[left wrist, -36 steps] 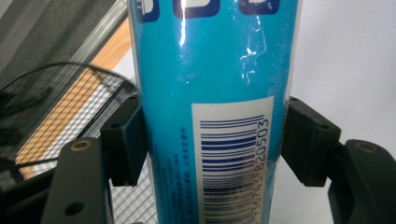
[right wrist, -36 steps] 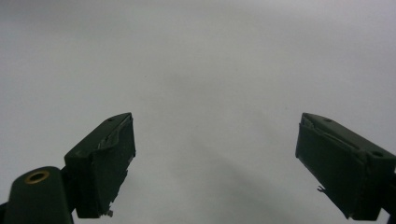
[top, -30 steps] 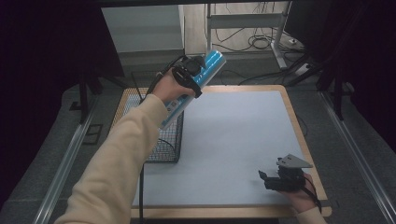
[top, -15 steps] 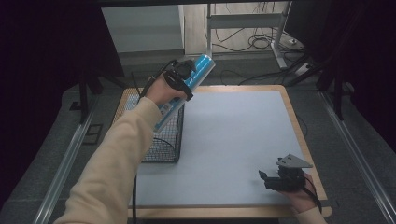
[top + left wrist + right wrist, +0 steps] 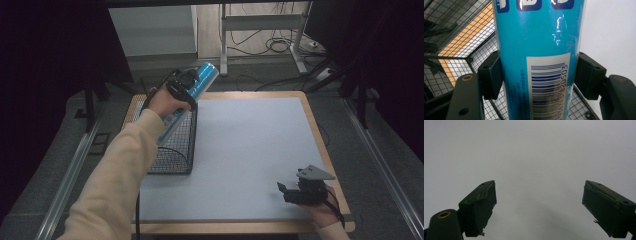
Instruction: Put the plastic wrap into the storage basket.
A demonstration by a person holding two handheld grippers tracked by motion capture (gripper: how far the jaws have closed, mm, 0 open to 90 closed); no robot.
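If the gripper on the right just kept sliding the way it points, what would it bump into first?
Probably nothing soon. The right gripper points left across the bare white table top, jaws open and empty. The wire basket sits farther back, likely off its line, though depth is hard to judge.

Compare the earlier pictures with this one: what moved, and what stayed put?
The left gripper, clamped on the blue can, carried it leftward and lower over the wire basket. The grip stayed shut. The right gripper kept still, open, on the white mat.

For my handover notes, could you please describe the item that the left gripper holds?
At the table's far left corner stands a black wire basket. Above it, the left gripper clamps a tall blue cylinder, glossy, with a white barcode label.
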